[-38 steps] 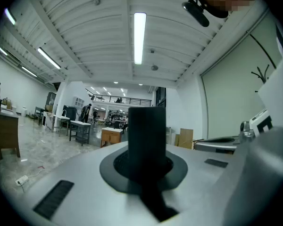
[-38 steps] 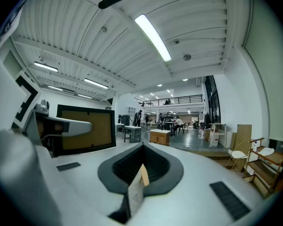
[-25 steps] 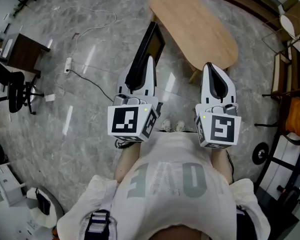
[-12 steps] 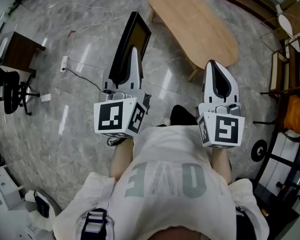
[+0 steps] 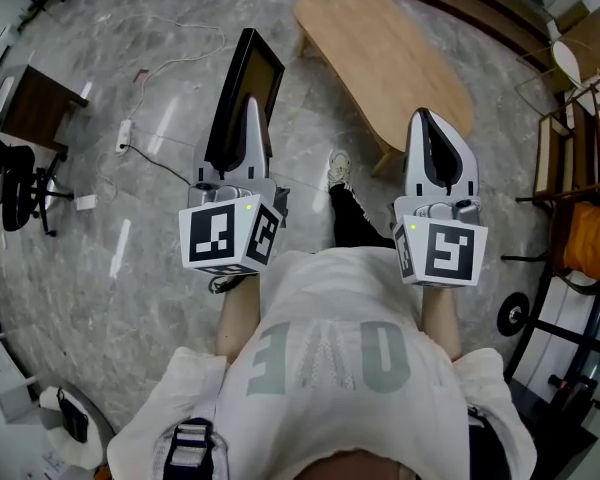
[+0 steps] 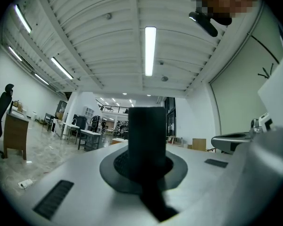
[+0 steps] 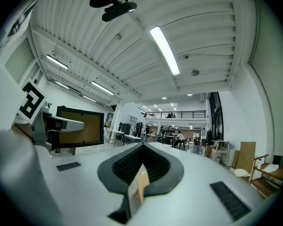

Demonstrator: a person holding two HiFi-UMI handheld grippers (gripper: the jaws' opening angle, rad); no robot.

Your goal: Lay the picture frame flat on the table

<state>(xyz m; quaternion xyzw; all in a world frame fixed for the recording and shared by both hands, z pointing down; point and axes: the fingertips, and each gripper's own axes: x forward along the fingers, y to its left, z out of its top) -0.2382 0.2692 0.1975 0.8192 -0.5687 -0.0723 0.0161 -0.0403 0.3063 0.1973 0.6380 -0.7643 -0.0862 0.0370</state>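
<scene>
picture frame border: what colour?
Black border on the picture frame, brown inside; right gripper view shows it best.

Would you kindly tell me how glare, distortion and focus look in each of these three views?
Head view: sharp, fisheye-bent at the edges, with pale light streaks glaring on the glossy floor. Left gripper view: dark round vignette, the picture frame close up is a soft, underlit block, and the ceiling light is blown out. Right gripper view: same vignette, near fingers soft, distant hall crisp.

White T-shirt (image 5: 325, 303) with grey lettering, dark trousers (image 5: 355, 223), pale shoe (image 5: 338, 168). Left gripper (image 5: 252, 105) and right gripper (image 5: 426, 120) are white, each with a black-and-white marker cube (image 5: 225, 238).
</scene>
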